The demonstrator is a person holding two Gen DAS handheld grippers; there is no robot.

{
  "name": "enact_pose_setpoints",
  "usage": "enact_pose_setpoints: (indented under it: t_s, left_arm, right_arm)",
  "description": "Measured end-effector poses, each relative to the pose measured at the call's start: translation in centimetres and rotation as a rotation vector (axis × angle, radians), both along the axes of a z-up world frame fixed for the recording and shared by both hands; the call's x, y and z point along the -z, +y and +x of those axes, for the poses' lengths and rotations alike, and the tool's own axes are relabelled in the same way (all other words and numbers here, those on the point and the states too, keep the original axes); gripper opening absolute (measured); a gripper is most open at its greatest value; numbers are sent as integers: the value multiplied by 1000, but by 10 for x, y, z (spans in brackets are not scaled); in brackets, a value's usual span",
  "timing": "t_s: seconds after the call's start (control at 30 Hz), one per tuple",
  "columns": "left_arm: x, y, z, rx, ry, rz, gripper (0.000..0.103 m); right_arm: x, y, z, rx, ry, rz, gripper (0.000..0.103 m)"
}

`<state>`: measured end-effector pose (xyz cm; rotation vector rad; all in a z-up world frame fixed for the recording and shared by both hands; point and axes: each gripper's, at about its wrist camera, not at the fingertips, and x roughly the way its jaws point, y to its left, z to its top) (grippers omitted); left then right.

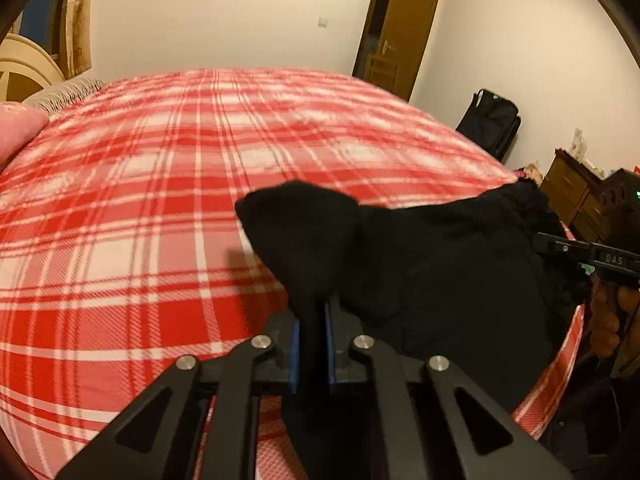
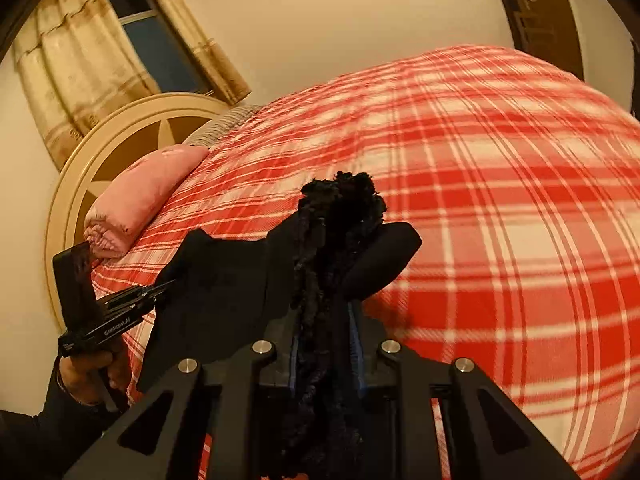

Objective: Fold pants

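The black pants (image 1: 440, 264) hang stretched between both grippers above the red plaid bed (image 1: 160, 200). My left gripper (image 1: 313, 320) is shut on one corner of the pants, and black cloth pokes up past its blue pads. My right gripper (image 2: 326, 312) is shut on the gathered, ruffled waistband end of the pants (image 2: 340, 208). The right gripper also shows at the right edge of the left wrist view (image 1: 540, 242), and the left gripper shows at the lower left of the right wrist view (image 2: 168, 286). The lower part of the pants is hidden behind the grippers.
The plaid bed (image 2: 500, 200) fills most of both views. A pink pillow (image 2: 140, 200) lies by the round headboard (image 2: 80, 168). A black bag (image 1: 490, 124), a wooden dresser (image 1: 572, 188) and an open door (image 1: 400, 28) stand beyond the bed.
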<state>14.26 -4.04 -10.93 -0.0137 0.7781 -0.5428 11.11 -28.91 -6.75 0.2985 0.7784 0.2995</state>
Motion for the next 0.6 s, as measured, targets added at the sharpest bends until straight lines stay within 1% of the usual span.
enact_pose_setpoints:
  t_s: [0.13,0.23,0.4,0.47,0.6]
  left_arm:
    - [-11,7,-5,1,-22,-7,10]
    - [-20,18,-6,-25,-44,-23,9]
    - [-37,51,-3,-100,-81,-26,9]
    - [-41,70,-2,-141,-97,-3,9]
    - [-41,105,-1,-221,-102,27,9]
  right_arm:
    - [-6,15,18,-38,-4,-2,20]
    - [-11,32,38,-80,-6,12,19]
    - [-13,73,82,-172,-4,39,19]
    - [-12,92,99,-211,0,47,19]
    - [-7,142,131,-300,10,64,19]
